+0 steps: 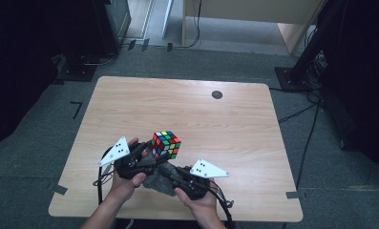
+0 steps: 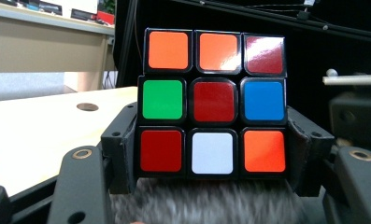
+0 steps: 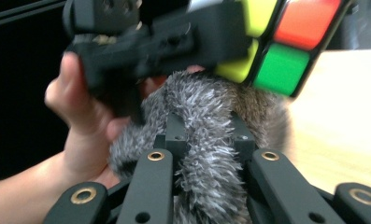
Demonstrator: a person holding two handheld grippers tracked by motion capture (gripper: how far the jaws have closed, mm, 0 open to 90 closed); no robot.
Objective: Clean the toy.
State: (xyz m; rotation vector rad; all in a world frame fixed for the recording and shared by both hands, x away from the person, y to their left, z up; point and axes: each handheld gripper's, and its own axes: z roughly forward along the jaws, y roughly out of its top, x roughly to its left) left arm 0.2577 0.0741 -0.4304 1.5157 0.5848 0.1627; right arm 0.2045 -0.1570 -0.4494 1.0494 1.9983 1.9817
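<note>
Nearest the lower edge of the high view, the person's two hands enter side by side, each carrying a gripper over the near part of the wooden table (image 1: 235,119). The right gripper (image 1: 170,177) is clamped on a grey fuzzy cloth (image 1: 159,179); in the right gripper view the furry grey material is bunched tightly between the two black jaws, which stand nearly together around it, and it runs upward toward the cube. The left gripper (image 1: 151,150) holds a Rubik's cube (image 1: 166,143) above the table, its jaws pressed against two opposite sides of the cube's lowest layer. In the left gripper view the cube (image 2: 214,110) faces the camera square on: orange, orange, red along the top row; green, red, blue across the middle; red, white, orange at the bottom. The black jaw pads bear on the left and right flanks of that bottom row, and the grey cloth (image 2: 206,203) lies blurred directly beneath the cube, touching its underside. In the right gripper view the cube (image 3: 276,46) appears tilted at upper right, showing yellow, green and orange-red stickers, with the cloth (image 3: 206,135) pressed up against its lower corner and the left hand (image 3: 80,116) wrapped round the left gripper's body. A grey three-cornered plate sits on each gripper. Farther across the table, well apart from the hands, is a small dark round hole (image 1: 217,94) near the far edge. Beyond the table lie grey carpet and a pale desk.
</note>
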